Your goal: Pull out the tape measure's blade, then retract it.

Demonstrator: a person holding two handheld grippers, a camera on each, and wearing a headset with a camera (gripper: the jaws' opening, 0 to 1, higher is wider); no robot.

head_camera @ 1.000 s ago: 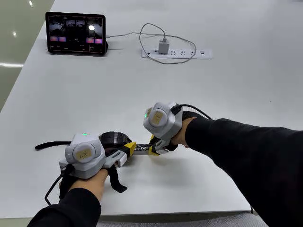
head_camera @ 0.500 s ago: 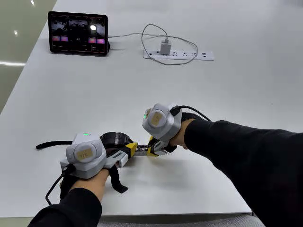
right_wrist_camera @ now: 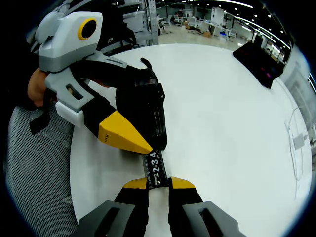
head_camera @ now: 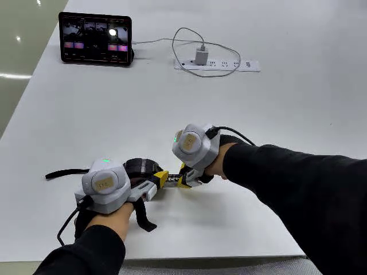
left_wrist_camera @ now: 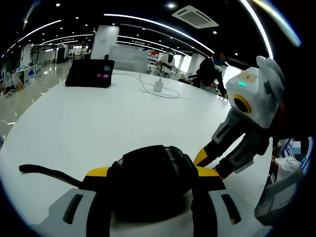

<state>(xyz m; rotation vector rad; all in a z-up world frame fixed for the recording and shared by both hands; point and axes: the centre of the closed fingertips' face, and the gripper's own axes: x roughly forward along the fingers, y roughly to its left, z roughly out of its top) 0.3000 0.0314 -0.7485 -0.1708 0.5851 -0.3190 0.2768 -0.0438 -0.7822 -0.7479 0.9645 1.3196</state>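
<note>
Blade shorter than before, pinched in right claw; left claw clamps the black tape measure.

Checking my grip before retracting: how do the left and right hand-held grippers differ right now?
The left hand-held gripper clamps the tape measure's black case; the right hand-held gripper pinches the blade. The left's jaws stand wide apart around the case; the right's are nearly closed on the thin blade. Both have yellow jaw tips and are shut on their part.
</note>
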